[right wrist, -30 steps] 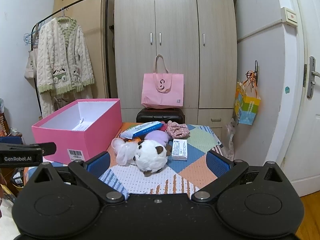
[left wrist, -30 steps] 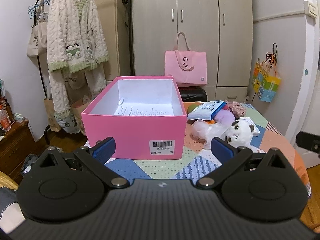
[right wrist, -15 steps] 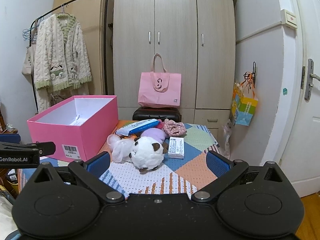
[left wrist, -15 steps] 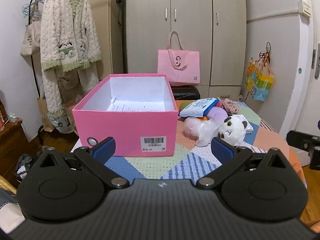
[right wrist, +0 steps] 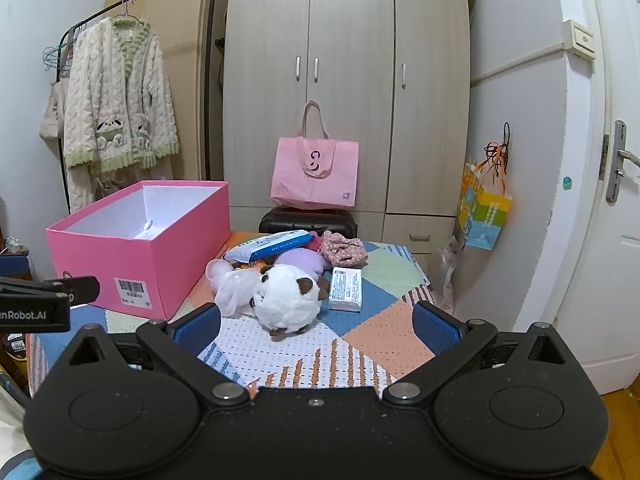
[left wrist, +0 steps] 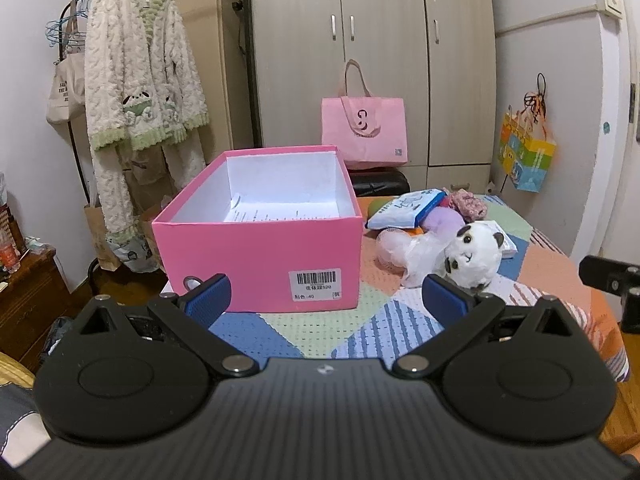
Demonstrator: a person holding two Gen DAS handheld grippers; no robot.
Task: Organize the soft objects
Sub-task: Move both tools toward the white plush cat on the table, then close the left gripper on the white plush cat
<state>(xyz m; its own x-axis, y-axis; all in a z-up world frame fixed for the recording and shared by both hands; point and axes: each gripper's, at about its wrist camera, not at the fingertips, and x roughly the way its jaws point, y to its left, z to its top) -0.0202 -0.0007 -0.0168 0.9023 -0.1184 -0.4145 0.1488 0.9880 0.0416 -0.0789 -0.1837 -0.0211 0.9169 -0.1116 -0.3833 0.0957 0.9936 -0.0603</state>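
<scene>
- Nothing sorted yet, by my reading: the pink box (left wrist: 260, 240), straight ahead of the left gripper (left wrist: 326, 294), holds only a paper sheet (left wrist: 264, 214).
- The panda plush (right wrist: 286, 298), plastic-wrapped toy (right wrist: 232, 282), wipes pack (right wrist: 270, 245), purple cushion (right wrist: 300, 260) and floral scrunchie (right wrist: 344, 246) lie heaped on the tabletop (right wrist: 372, 336), just beyond the right gripper (right wrist: 316, 326).
- Both grippers' fingers are spread wide, empty.

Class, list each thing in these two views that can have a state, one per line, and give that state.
Pink box: open, no lid, paper sheet inside.
Panda plush: on the table, outside the box, ungrasped.
Wardrobe doors: shut.
Cardigan: hanging on the rack.
Pink tote bag: upright.
Left claw: open, empty.
Right claw: open, empty.
</scene>
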